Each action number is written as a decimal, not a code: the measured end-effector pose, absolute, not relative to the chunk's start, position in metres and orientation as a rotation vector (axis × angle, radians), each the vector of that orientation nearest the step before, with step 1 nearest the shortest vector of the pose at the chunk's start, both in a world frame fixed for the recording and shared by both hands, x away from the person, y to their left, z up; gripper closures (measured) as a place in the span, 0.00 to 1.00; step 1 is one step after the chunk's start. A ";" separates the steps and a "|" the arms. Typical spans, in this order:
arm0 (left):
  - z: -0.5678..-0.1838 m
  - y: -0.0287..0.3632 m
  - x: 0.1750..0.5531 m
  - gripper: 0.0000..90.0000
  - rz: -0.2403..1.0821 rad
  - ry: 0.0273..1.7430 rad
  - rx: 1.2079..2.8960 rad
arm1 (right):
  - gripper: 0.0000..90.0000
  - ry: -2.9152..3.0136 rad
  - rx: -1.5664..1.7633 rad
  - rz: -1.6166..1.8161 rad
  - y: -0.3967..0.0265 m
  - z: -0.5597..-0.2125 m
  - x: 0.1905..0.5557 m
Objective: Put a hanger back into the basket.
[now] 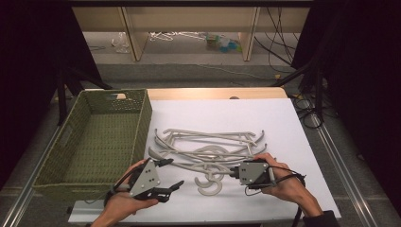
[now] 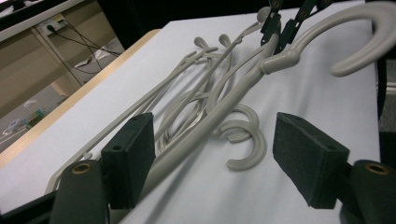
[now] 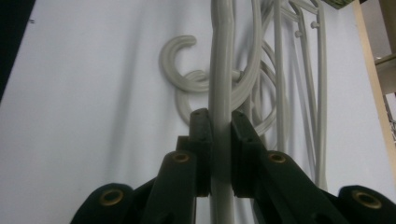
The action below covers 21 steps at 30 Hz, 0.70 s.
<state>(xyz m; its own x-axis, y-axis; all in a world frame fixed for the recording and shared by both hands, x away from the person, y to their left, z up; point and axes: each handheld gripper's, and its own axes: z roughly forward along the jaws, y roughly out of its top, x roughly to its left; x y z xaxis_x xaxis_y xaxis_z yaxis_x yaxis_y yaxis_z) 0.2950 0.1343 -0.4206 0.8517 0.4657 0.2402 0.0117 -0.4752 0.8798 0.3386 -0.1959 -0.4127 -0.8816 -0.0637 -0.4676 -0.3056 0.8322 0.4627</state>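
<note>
We are clamping the right gripper [image 3: 218,140] fingers on a light, stiff plastic hanger [image 3: 220,88] arm; left gripper [image 2: 224,158] fingers are standing open, straddling its other arm.

Pale grey plastic hangers [image 1: 208,146] lie tangled (hooks overlapping) on the white tabletop.

A white sheet-covered counter [image 1: 283,142] with a pale wooden far edge [image 1: 213,93] stands on a grey floor [image 1: 198,71]. Beyond it, light wooden shelving uprights [image 1: 135,33] rise over scattered clutter [image 1: 222,43]. Black curtains [image 1: 28,56] darken both sides, and black cables [image 1: 279,33] trail down at the right. Metal rails [image 1: 338,151] flank the counter.
</note>
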 end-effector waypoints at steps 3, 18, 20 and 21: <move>-0.423 0.119 0.300 0.38 0.553 0.296 2.069 | 0.91 2.588 -0.272 0.759 -0.195 -0.413 0.334; -0.432 0.087 0.308 0.68 0.589 0.090 2.290 | 0.91 2.611 -0.348 0.761 -0.187 -0.410 0.325; -0.432 0.086 0.308 0.72 0.601 0.078 2.295 | 0.91 2.608 -0.341 0.760 -0.187 -0.411 0.325; -0.432 0.085 0.308 0.74 0.616 0.063 2.307 | 0.91 2.609 -0.340 0.756 -0.187 -0.411 0.325</move>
<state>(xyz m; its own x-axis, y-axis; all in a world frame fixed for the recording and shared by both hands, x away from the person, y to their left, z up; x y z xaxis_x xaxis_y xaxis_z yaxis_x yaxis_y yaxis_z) 0.3081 0.0846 -0.4315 0.8839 0.2202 0.4126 -0.1323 -0.7284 0.6722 0.3249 -0.1870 -0.4107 -0.8900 -0.1186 -0.4403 -0.3356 0.8240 0.4565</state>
